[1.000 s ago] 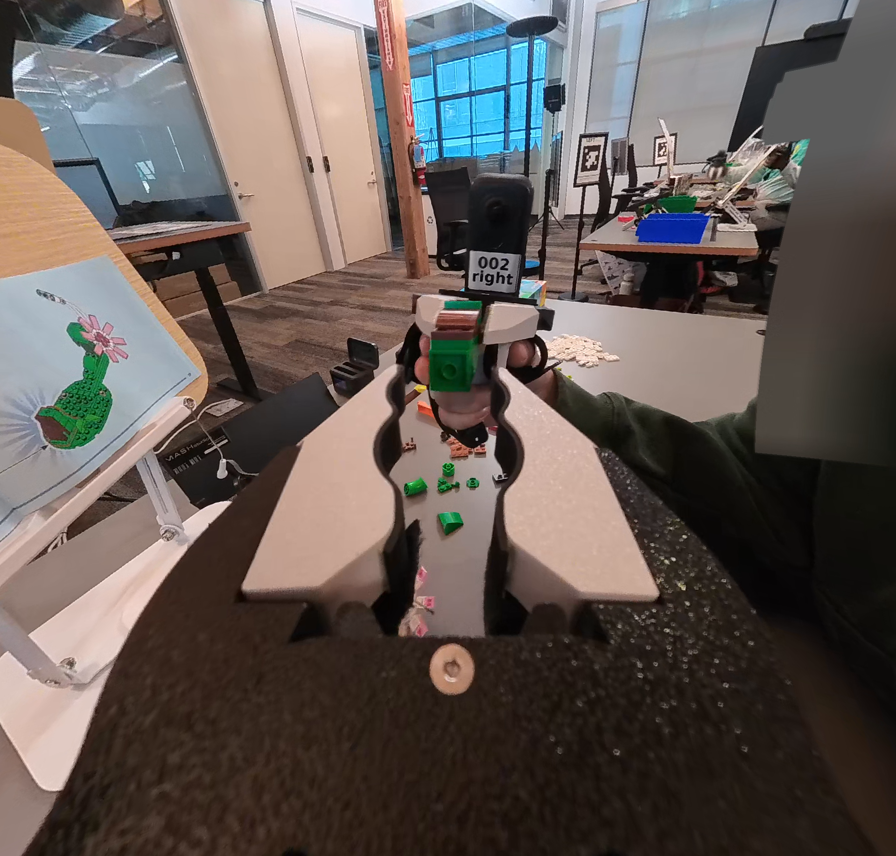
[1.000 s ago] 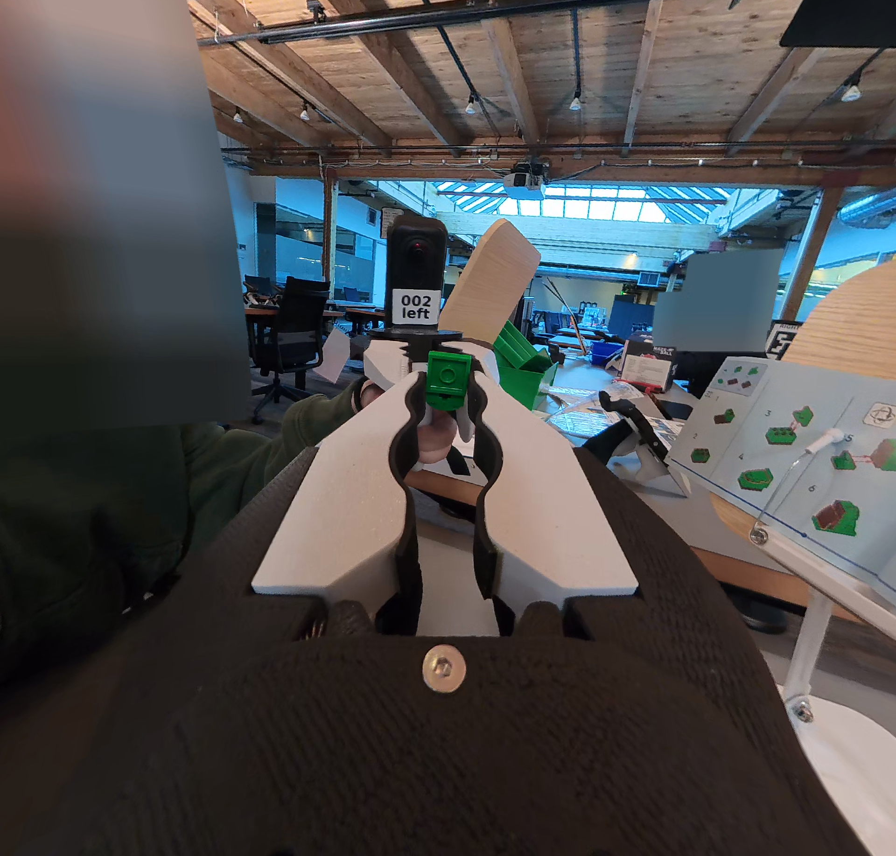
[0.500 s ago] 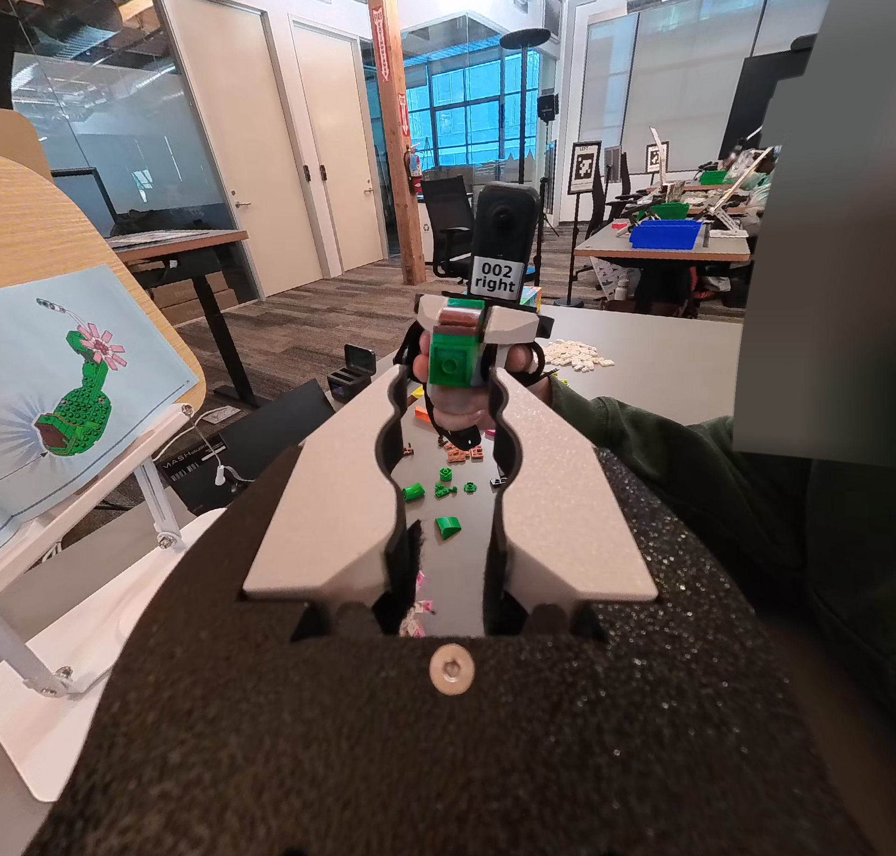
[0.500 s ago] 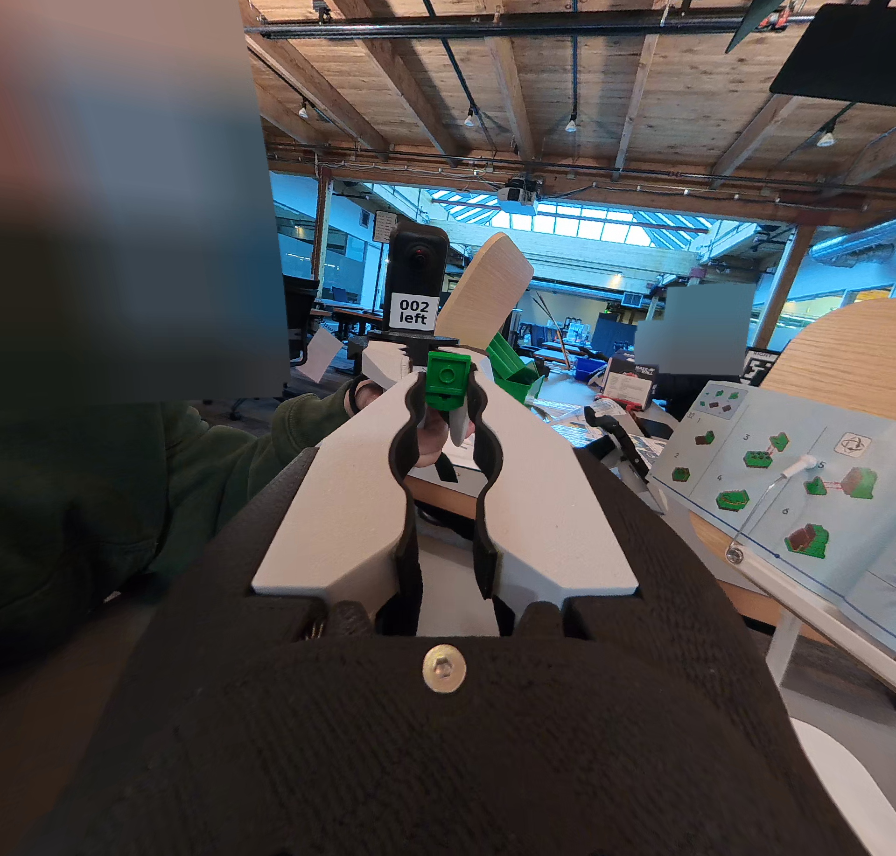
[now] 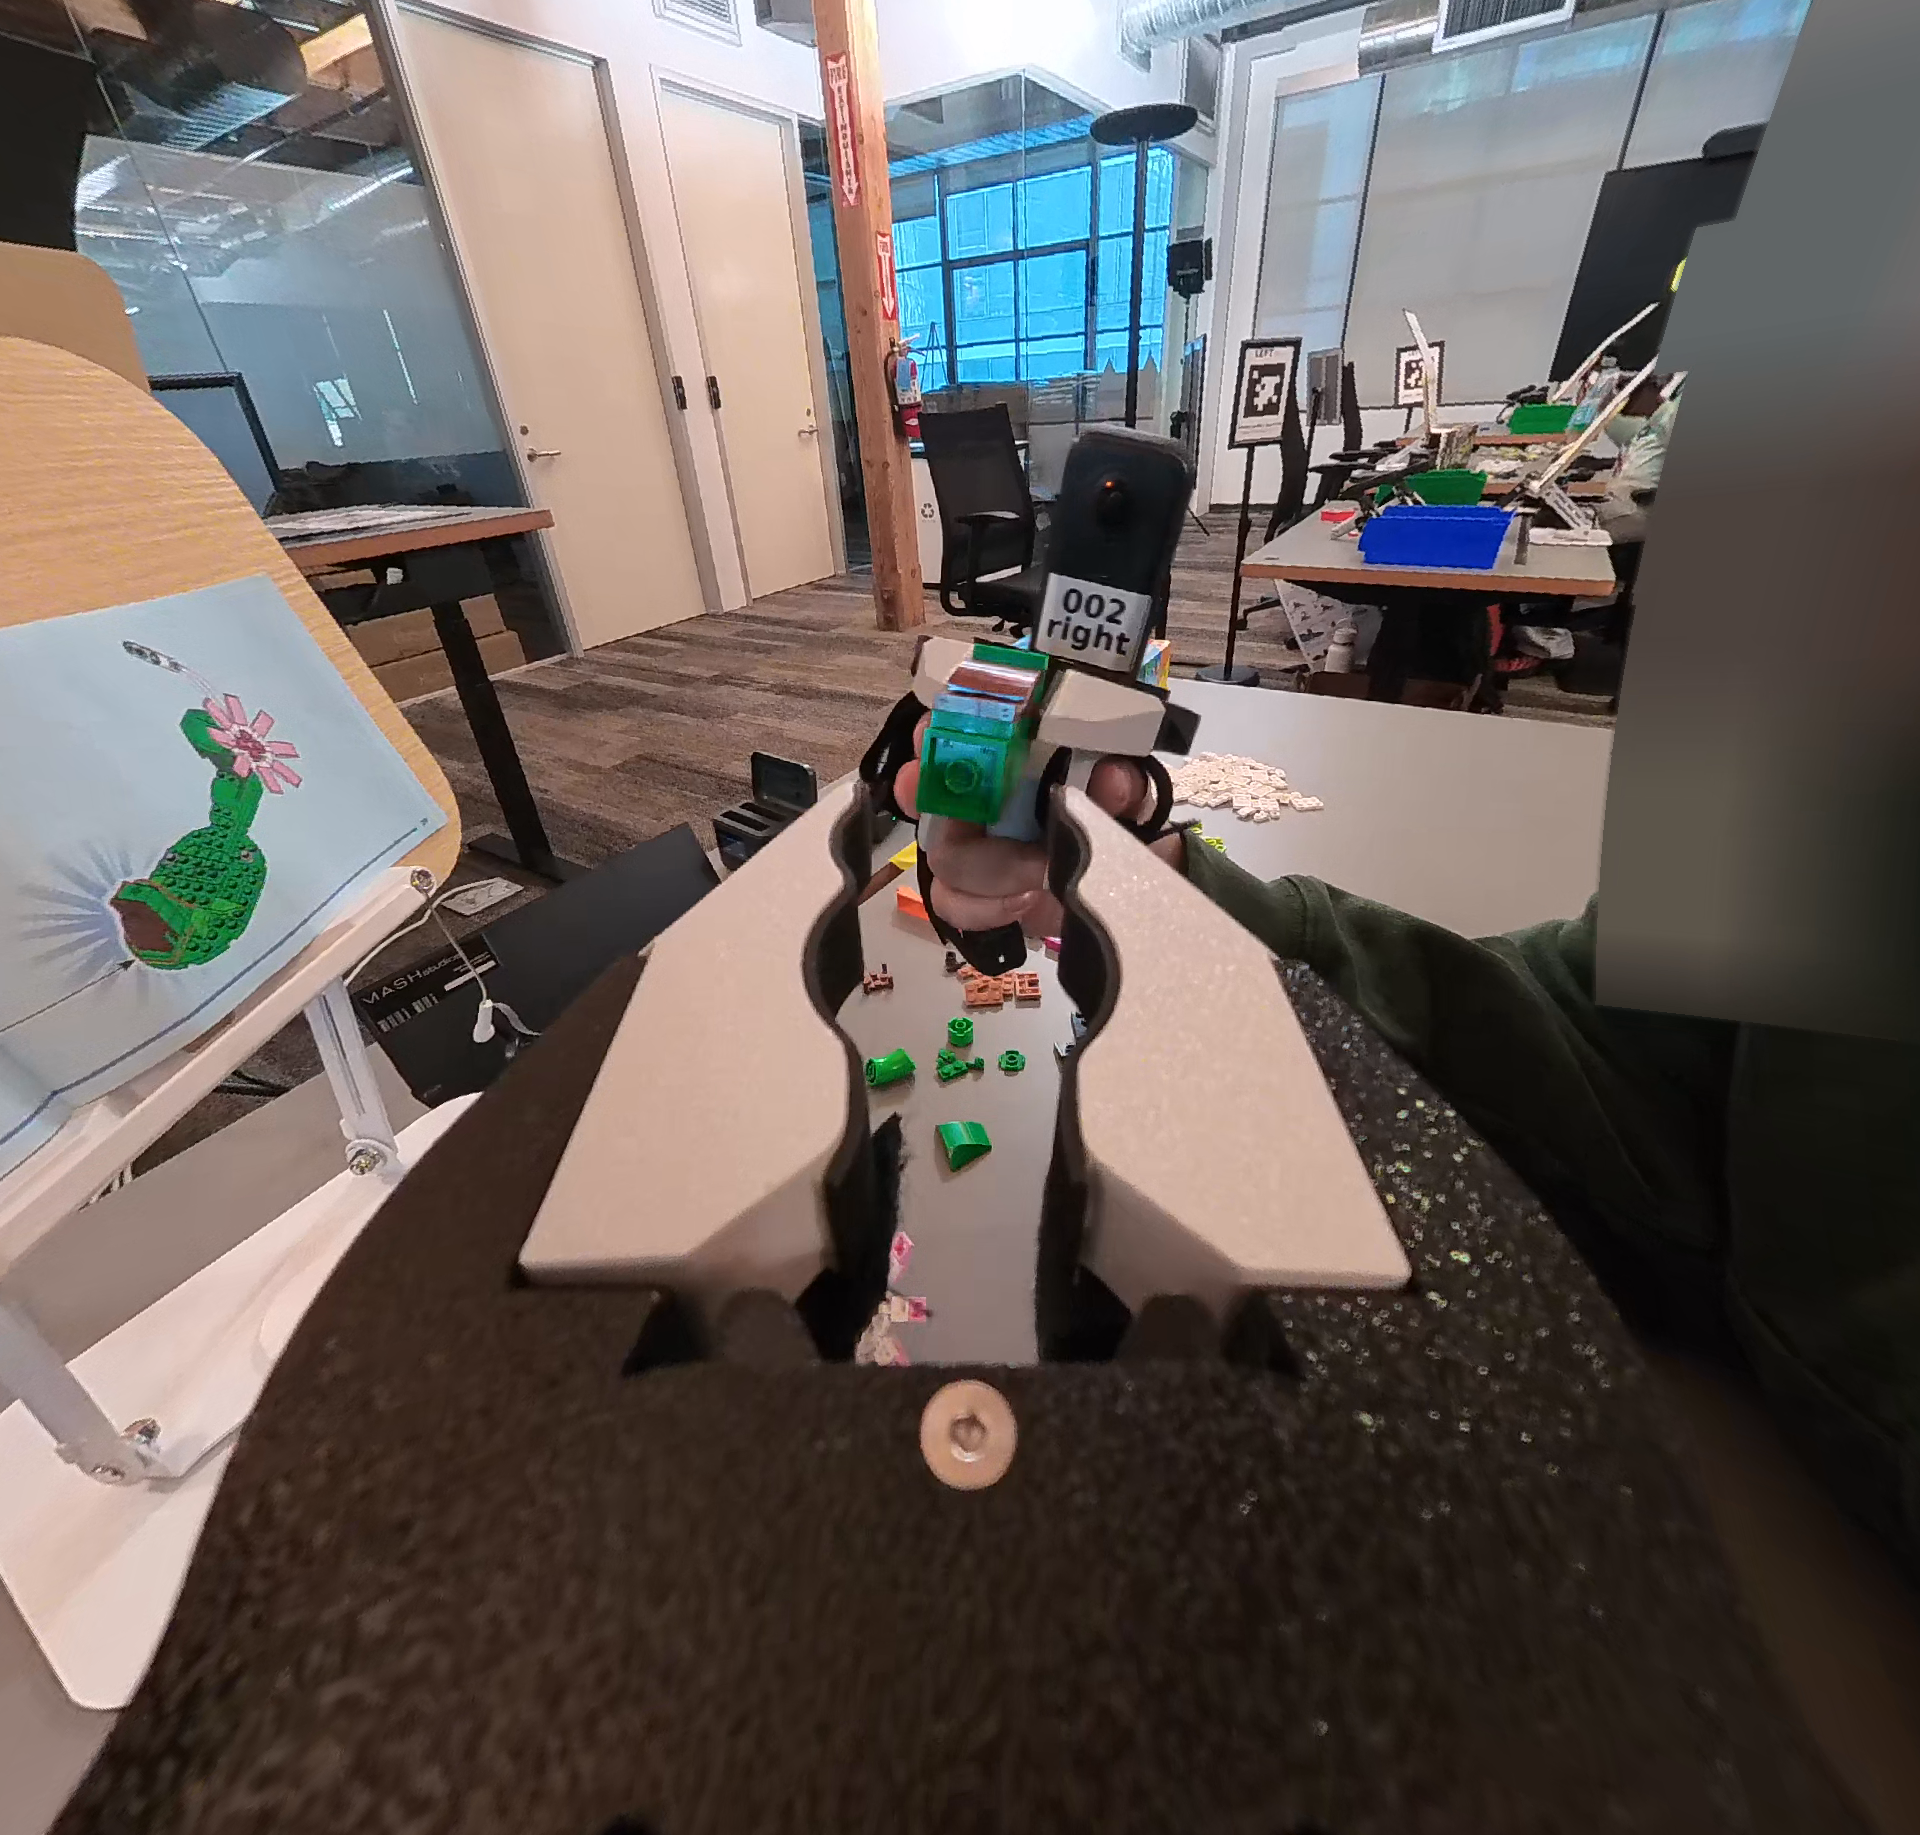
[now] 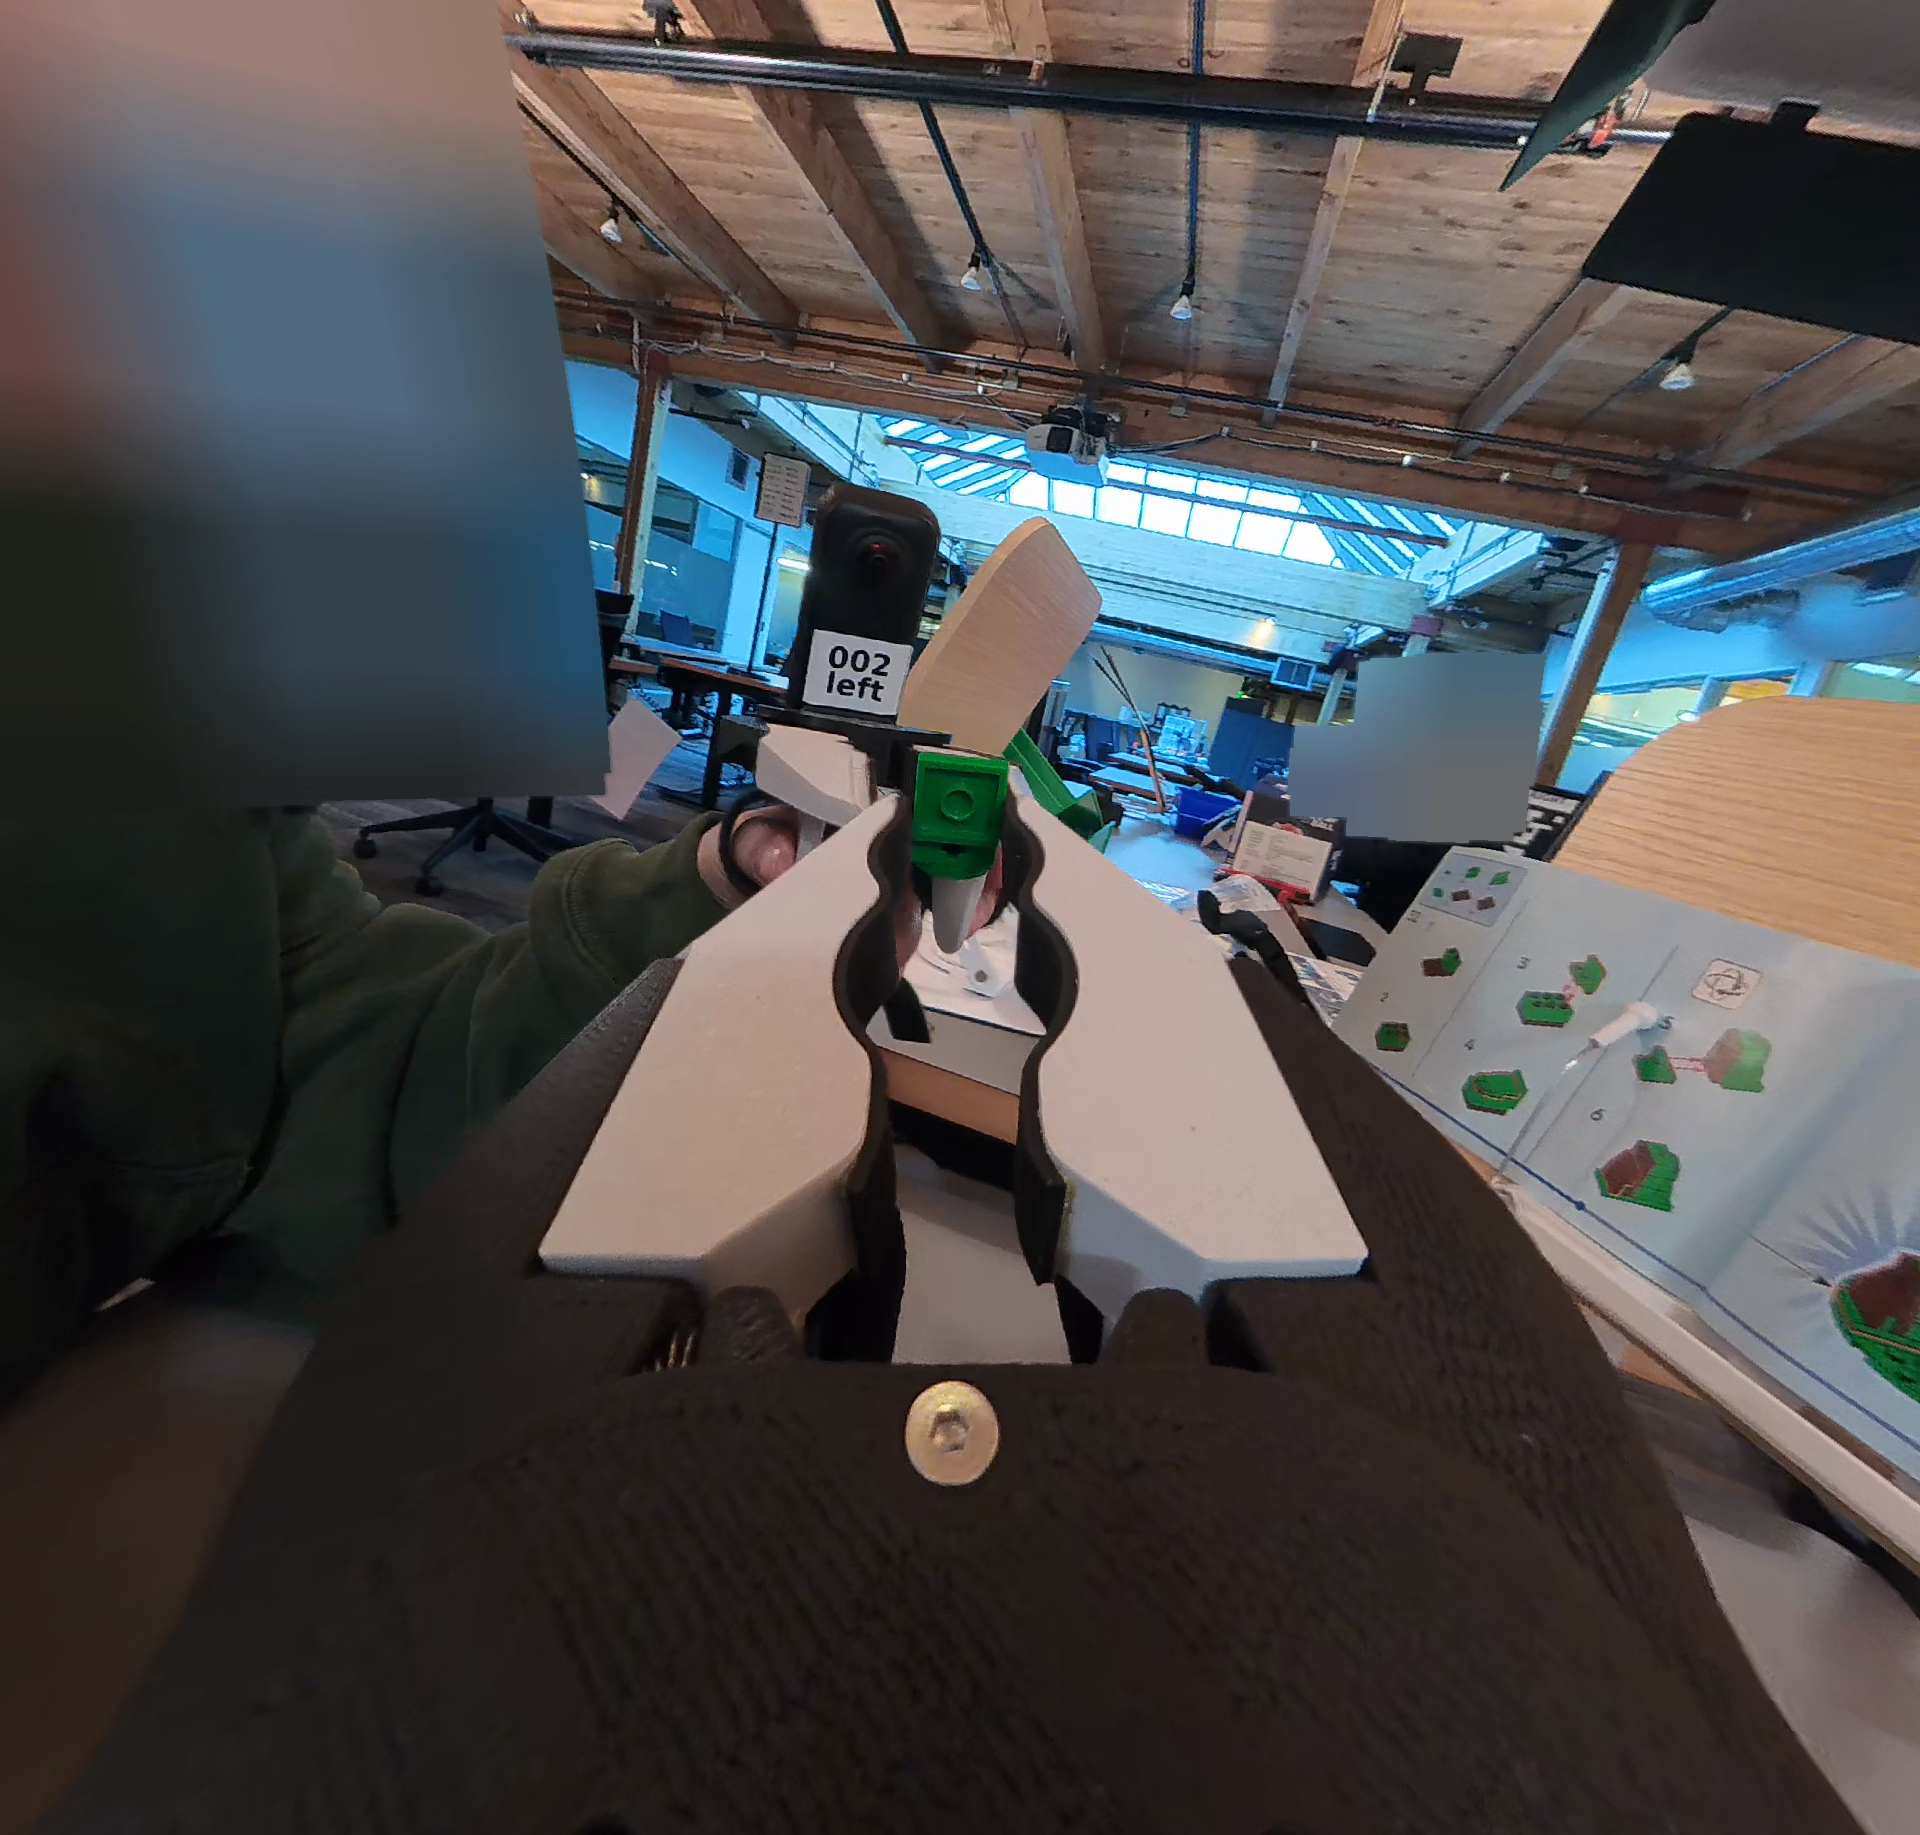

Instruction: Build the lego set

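Held my right gripper [image 6: 956, 829] clamped on green-brown lego assembly [image 5: 971, 746]; left gripper [image 5: 951, 829] parted, gripping nothing I saw, facing it.

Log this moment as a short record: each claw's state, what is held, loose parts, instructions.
right claw: shut on a green and brown lego assembly, held up off the table
left claw: open, empty, tips level with the assembly; contact unclear
loose parts: green lego pieces and brown lego pieces lying on the table
instructions: booklet propped on a white stand, at the left of the left wrist view
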